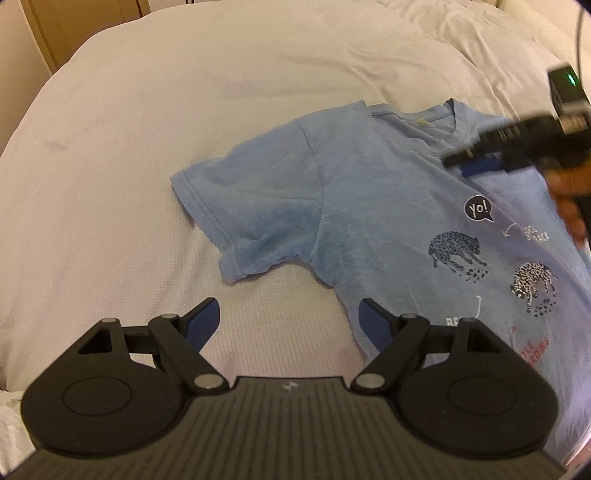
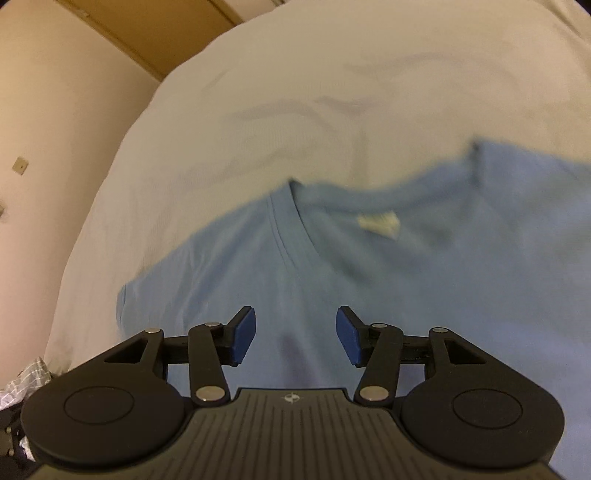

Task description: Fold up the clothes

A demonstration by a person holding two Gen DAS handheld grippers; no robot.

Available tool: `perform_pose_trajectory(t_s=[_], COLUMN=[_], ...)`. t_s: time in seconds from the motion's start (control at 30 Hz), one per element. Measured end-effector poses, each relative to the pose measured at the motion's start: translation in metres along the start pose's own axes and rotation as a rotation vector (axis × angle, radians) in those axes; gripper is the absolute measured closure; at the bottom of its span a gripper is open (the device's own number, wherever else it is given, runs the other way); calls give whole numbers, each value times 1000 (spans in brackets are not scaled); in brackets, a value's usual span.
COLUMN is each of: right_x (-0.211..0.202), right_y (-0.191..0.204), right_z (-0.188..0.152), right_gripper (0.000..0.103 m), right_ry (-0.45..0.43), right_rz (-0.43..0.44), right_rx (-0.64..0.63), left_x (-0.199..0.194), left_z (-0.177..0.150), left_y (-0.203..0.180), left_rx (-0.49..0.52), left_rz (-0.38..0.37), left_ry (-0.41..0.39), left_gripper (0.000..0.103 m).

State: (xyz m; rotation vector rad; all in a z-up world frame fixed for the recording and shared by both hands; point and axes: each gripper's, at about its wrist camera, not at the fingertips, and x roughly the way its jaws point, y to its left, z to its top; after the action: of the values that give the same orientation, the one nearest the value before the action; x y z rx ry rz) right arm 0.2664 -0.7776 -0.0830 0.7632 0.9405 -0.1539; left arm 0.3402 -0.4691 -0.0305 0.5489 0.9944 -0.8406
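Note:
A light blue T-shirt (image 1: pixel 369 192) with leopard prints and a "yo!" bubble lies face up on a white bed, one sleeve (image 1: pixel 236 206) spread to the left. My left gripper (image 1: pixel 290 314) is open and empty, low over the bed by the shirt's side edge below the sleeve. My right gripper (image 2: pixel 295 332) is open and empty just above the shirt's chest (image 2: pixel 369 288), below the V-neck collar and white label (image 2: pixel 378 223). It also shows in the left wrist view (image 1: pixel 476 162) at the right, hovering near the collar, blurred.
The white bedcover (image 1: pixel 184 92) spreads wide to the left and behind the shirt, with wrinkles at the back right. A beige wall and wooden trim (image 2: pixel 147 33) stand beyond the bed. Some checked fabric (image 2: pixel 26 376) lies at the bed's lower left edge.

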Motion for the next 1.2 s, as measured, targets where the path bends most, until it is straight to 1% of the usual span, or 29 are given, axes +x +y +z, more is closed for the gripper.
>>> perform_pose_trajectory(t_s=[0.17, 0.3, 0.37, 0.57, 0.73, 0.8, 0.83, 0.9, 0.93, 0.97, 1.0, 1.03, 1.07, 1.13, 1.2], right_x=[-32, -64, -79, -137, -181, -199, -209, -229, -240, -251, -261, -271, -281, -300, -320], right_y=[-7, 0, 8, 35, 55, 65, 70, 83, 87, 92, 99, 107, 115, 131, 147], right_z=[-36, -55, -61, -81, -99, -110, -115, -128, -135, -143, -154, -166, -178, -203, -227], right_gripper=[44, 43, 40, 35, 34, 29, 29, 28, 26, 25, 23, 21, 17, 15, 14], right_ry=[45, 44, 37, 3, -34, -52, -61, -81, -101, -123, -146, -169, -192, -239, -285], right_rz=[-75, -107, -118, -112, -114, -161, -187, -276, -300, -320, -355, -395, -434, -514, -593], right_rx=[-27, -43, -54, -47, -29, -33, -36, -51, -43, -30, -18, -5, 8, 33, 59], left_x=[-19, -40, -52, -95, -132, -142, -147, -155, -159, -164, -170, -175, -180, -192, -205], left_z=[-1, -2, -3, -7, -12, -15, -16, -18, -20, -21, -23, -25, -28, -35, -47], left_y=[-4, -3, -3, -4, -3, -2, -1, 0, 1, 2, 4, 7, 10, 18, 26], left_rx=[6, -14, -20, -13, -5, 1, 4, 32, 50, 67, 89, 111, 131, 185, 247], left_rz=[17, 38, 48, 80, 76, 53, 41, 1, -19, -40, -71, -102, -134, -198, -215], left_ry=[-8, -19, -28, -64, -96, -93, -91, -93, -96, -100, -110, -120, -130, -154, -179], left_gripper=[24, 24, 24, 23, 20, 19, 19, 19, 17, 12, 9, 4, 2, 2, 2])
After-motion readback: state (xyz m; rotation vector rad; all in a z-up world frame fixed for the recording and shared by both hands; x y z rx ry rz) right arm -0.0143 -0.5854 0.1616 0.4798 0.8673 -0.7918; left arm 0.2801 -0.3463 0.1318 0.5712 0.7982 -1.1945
